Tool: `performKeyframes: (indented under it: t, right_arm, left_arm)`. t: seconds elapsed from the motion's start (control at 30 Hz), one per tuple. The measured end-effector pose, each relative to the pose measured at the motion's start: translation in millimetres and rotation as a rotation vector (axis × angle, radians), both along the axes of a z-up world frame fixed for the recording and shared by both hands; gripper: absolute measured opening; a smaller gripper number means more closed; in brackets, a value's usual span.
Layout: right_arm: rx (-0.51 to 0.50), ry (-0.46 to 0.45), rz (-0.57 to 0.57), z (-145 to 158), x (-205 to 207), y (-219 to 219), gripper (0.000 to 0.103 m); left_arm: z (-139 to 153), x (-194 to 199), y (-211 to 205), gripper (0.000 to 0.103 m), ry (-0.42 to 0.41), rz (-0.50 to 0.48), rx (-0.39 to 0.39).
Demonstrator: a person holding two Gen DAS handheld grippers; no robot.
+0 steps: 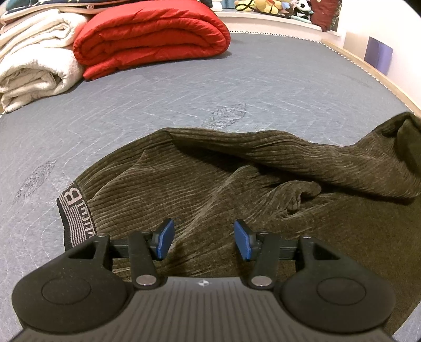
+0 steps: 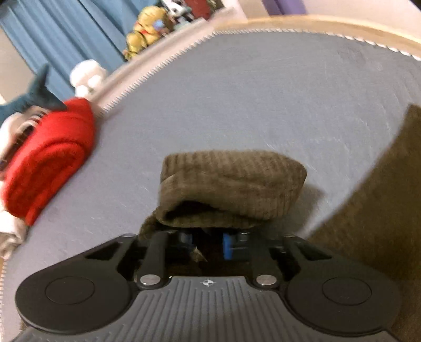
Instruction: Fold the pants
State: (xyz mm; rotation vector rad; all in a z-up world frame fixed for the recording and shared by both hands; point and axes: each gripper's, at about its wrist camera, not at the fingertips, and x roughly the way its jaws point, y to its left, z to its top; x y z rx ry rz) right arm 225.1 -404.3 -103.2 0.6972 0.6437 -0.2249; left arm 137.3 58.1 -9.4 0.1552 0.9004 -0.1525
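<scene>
Olive-brown corduroy pants (image 1: 236, 179) lie rumpled on the grey mattress (image 1: 184, 89), with the lettered black waistband (image 1: 75, 218) at the left. My left gripper (image 1: 204, 238) is open and empty, hovering just above the pants near the waistband, its blue pads (image 1: 166, 238) apart. My right gripper (image 2: 208, 242) is shut on a fold of the pants (image 2: 231, 184), which drapes over its fingers and hides them; it holds the fold lifted above the mattress (image 2: 236, 92). More of the pants (image 2: 373, 210) lies at the right.
A folded red quilt (image 1: 150, 36) and cream blankets (image 1: 34, 65) lie at the mattress's far left. Stuffed toys (image 1: 276, 6) sit on a ledge behind. The red quilt (image 2: 50, 157) also shows at the left in the right wrist view. The wooden bed edge (image 2: 315, 22) runs along the far side.
</scene>
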Motion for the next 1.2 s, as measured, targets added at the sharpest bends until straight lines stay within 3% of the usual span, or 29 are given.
performKeyframes:
  t: [0.13, 0.27, 0.33, 0.4, 0.47, 0.53, 0.6, 0.63, 0.8, 0.93, 1.07, 1.2]
  right_arm:
    - [-0.053, -0.164, -0.059, 33, -7, -17, 0.014]
    - [-0.290, -0.250, -0.260, 63, -18, -44, 0.012]
    - [-0.350, -0.187, -0.378, 63, -20, -68, 0.014]
    - [-0.329, -0.088, -0.425, 47, -19, -88, 0.016]
    - [-0.300, -0.004, -0.414, 28, -14, -100, 0.019]
    - [-0.339, 0.059, -0.427, 17, -10, -97, 0.020]
    - [-0.354, 0.082, -0.424, 13, -8, -94, 0.032]
    - [-0.348, 0.071, -0.421, 13, -9, -91, 0.038]
    - [-0.350, -0.029, -0.321, 25, -12, -69, 0.044]
    - [-0.231, -0.105, -0.251, 40, -4, -76, 0.044]
    - [-0.142, -0.042, -0.128, 42, 46, -70, 0.044]
    - [-0.191, 0.096, -0.092, 23, 106, -56, 0.051]
  left_arm:
    - [0, 1, 0, 0.056, -0.005, 0.002, -0.004]
    - [0, 3, 2, 0.056, -0.005, 0.009, -0.008]
    - [0, 4, 3, 0.056, -0.005, 0.012, -0.009]
    - [-1, 6, 5, 0.056, -0.005, 0.016, -0.008]
    - [-2, 8, 7, 0.056, -0.002, 0.025, -0.009]
    - [-1, 10, 11, 0.056, -0.003, 0.033, -0.011]
    - [0, 13, 14, 0.056, -0.007, 0.043, -0.015]
    - [1, 14, 16, 0.056, -0.009, 0.052, -0.018]
    - [0, 18, 20, 0.056, -0.002, 0.073, -0.025]
    - [3, 18, 17, 0.056, -0.006, 0.063, -0.033]
    - [5, 18, 15, 0.056, -0.010, 0.056, -0.035]
    - [7, 20, 20, 0.056, -0.010, 0.069, -0.038]
